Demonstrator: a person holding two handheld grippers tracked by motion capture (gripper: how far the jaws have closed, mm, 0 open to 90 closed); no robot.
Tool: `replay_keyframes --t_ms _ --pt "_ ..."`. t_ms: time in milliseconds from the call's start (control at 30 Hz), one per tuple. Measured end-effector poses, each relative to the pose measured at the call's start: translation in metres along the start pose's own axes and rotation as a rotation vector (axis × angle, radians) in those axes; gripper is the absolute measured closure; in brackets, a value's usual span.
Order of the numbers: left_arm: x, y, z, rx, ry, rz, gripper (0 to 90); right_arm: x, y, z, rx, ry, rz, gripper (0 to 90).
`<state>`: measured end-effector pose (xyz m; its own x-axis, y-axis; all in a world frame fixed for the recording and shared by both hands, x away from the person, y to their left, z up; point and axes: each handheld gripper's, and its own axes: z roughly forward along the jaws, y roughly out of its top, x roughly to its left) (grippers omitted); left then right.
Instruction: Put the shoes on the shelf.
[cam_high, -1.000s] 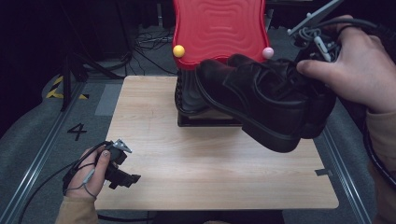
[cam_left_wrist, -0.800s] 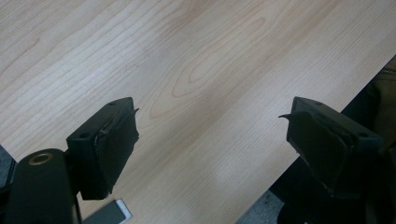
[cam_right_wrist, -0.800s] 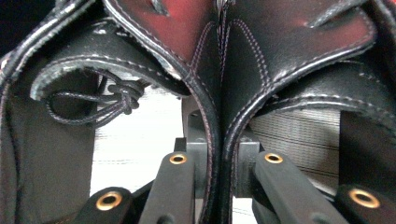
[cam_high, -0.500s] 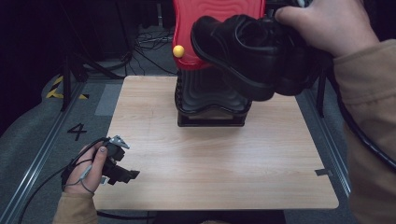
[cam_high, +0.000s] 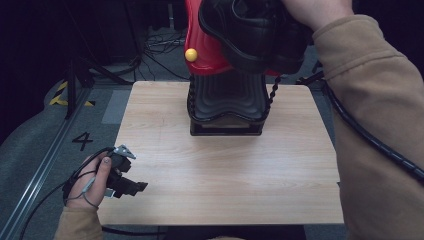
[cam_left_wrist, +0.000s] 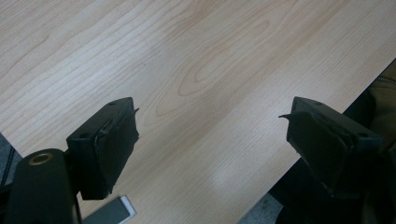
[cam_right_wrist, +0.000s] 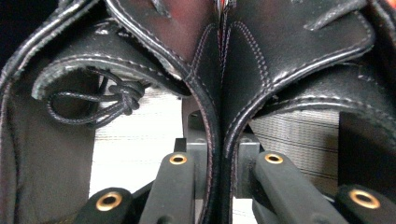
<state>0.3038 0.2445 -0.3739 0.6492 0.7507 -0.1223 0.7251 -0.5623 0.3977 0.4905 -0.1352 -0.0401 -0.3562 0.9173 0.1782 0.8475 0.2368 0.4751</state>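
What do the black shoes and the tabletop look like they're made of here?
Black shoes: smooth leather or a leather-like synthetic, judging by the soft sheen, stitched seams and raw cut edges; which of the two is unclear. The right claw is pinching their inner walls together.

Tabletop: pale wood or wood-look laminate with a matte finish; the grain looks flat and printed-smooth, so laminate seems likelier.

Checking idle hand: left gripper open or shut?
Open. In the left gripper view the two jaws of the left gripper stand wide apart, with only bare table between them.

shoes (cam_right_wrist: 219, 84): 2 | red-and-black stand (cam_high: 226, 100): 1 | yellow ball (cam_high: 191, 54): 1 | table (cam_high: 225, 175): 1
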Motion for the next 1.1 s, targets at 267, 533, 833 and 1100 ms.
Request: replay_keyframes --t_ms 267,533,833,1100 --pt "0.003 -0.003 -0.002 -0.011 -0.003 -0.013 17.1 -0.003 0.021 0.012 -0.073 -0.04 0.045 82.4" --pt "0.006 -0.006 -0.002 -0.014 0.0 -0.017 17.1 -0.005 0.035 0.027 -0.147 -0.058 0.069 82.4" --pt "0.006 -0.005 -0.001 -0.013 0.0 -0.011 17.0 -0.003 0.043 0.061 -0.244 -0.127 0.044 82.2" --pt "0.006 -0.005 0.001 -0.008 -0.006 -0.015 17.0 -0.01 0.045 0.081 -0.27 -0.124 0.073 81.1"
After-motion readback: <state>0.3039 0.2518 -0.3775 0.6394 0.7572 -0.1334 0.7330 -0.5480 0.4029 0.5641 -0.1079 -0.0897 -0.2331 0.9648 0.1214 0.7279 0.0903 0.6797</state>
